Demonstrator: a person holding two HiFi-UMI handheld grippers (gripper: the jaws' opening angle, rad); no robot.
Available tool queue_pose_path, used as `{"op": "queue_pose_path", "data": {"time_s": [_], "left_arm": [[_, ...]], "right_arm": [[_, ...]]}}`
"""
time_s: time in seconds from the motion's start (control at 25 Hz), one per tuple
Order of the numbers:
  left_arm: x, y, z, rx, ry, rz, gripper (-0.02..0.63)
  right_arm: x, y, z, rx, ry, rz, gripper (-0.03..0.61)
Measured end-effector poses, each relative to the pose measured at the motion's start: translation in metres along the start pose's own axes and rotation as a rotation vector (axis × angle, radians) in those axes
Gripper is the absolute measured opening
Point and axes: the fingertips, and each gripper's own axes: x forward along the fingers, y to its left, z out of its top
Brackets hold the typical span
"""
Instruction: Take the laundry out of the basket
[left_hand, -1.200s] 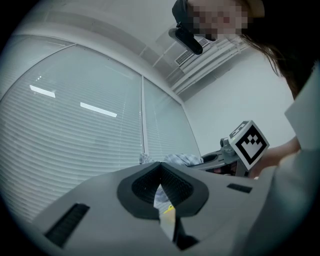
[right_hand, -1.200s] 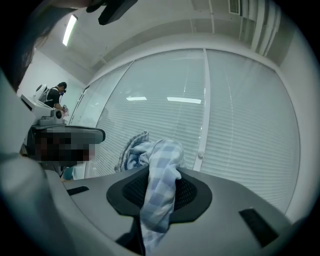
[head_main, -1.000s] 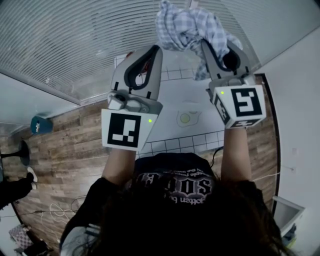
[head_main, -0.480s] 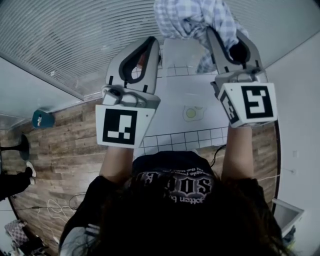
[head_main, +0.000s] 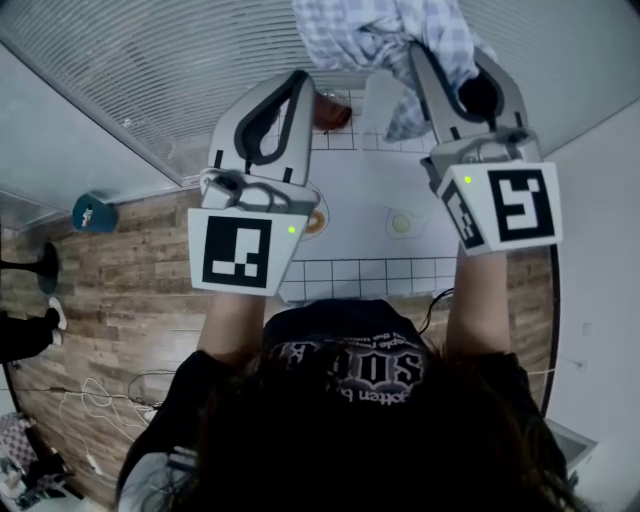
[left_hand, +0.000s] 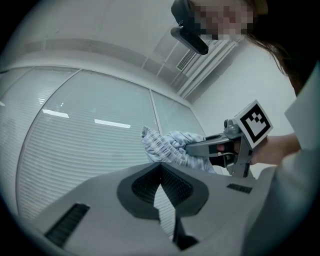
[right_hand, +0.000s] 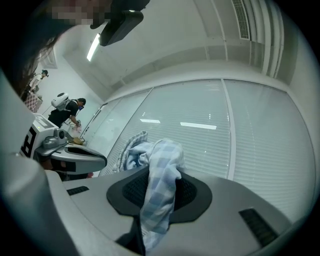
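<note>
between right gripper (right_hand: 161, 174) jaws, checked cloth (right_hand: 164, 150), clamped

checked cloth (head_main: 380, 30) — top past upper edge

White table (head_main: 370, 190) below me, tile-grid pattern along the near edge. On it: a small round yellow-green item (head_main: 401, 223), an orange-brown dish (head_main: 316, 222) partly hidden, and a dark reddish thing (head_main: 331, 113) near the far edge, can't tell what. Wood-plank floor (head_main: 120, 280) to my left, with a teal object (head_main: 92, 213) by the wall and thin loose cables (head_main: 115, 390) nearer me. Slatted blinds (head_main: 140, 70) cover the windows ahead. White wall (head_main: 600, 260) on my right. Ceiling strip light (right_hand: 93, 47) is on. Another person (right_hand: 67, 112) in dark clothes stands far off.
</note>
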Motion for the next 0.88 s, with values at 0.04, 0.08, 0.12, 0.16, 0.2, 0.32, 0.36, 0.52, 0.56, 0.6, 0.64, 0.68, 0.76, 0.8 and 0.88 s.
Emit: {"op": "queue_pose_path", "data": {"time_s": [0.04, 0.08, 0.12, 0.16, 0.2, 0.32, 0.36, 0.52, 0.56, 0.6, 0.64, 0.68, 0.76, 0.8, 0.88], "left_arm": [[-0.005, 0.004, 0.001, 0.005, 0.0, 0.01, 0.002], [-0.01, 0.008, 0.003, 0.009, 0.0, 0.02, 0.002], [-0.016, 0.012, 0.005, 0.013, 0.0, 0.03, 0.002], [-0.021, 0.017, 0.008, 0.015, -0.001, 0.04, 0.001], [-0.025, 0.021, 0.01, 0.019, -0.002, 0.05, 0.002], [-0.041, 0.03, 0.016, 0.035, -0.001, 0.075, 0.002], [-0.046, 0.033, 0.017, 0.039, 0.003, 0.084, 0.002], [-0.069, 0.048, 0.014, 0.047, 0.024, 0.14, 0.002], [-0.074, 0.052, 0.013, 0.05, 0.028, 0.155, 0.001], [-0.08, 0.056, 0.013, 0.053, 0.03, 0.169, 0.002], [-0.084, 0.06, 0.014, 0.056, 0.032, 0.181, 0.001], [-0.088, 0.062, 0.014, 0.057, 0.032, 0.191, 0.002], [-0.096, 0.067, 0.015, 0.061, 0.037, 0.208, 0.002], [-0.1, 0.069, 0.014, 0.063, 0.041, 0.216, 0.002], [-0.106, 0.072, 0.012, 0.069, 0.05, 0.231, 0.002]], "right_arm": [[0.002, 0.006, 0.004, 0.001, -0.009, 0.009, 0.103], [0.003, 0.012, 0.007, 0.003, -0.017, 0.019, 0.103], [0.005, 0.019, 0.01, 0.004, -0.023, 0.029, 0.103], [0.007, 0.025, 0.014, 0.006, -0.028, 0.039, 0.103], [0.01, 0.032, 0.016, 0.007, -0.031, 0.051, 0.103], [0.015, 0.051, 0.022, 0.016, -0.041, 0.085, 0.103], [0.017, 0.057, 0.024, 0.023, -0.046, 0.096, 0.103], [0.024, 0.083, 0.028, 0.042, -0.069, 0.145, 0.103], [0.026, 0.09, 0.028, 0.046, -0.074, 0.158, 0.103], [0.028, 0.096, 0.029, 0.051, -0.079, 0.171, 0.103], [0.03, 0.101, 0.03, 0.054, -0.082, 0.181, 0.103], [0.032, 0.106, 0.03, 0.057, -0.084, 0.191, 0.103], [0.034, 0.116, 0.03, 0.059, -0.085, 0.209, 0.103], [0.035, 0.121, 0.03, 0.061, -0.086, 0.217, 0.103], [0.037, 0.129, 0.027, 0.071, -0.086, 0.232, 0.103]]}}
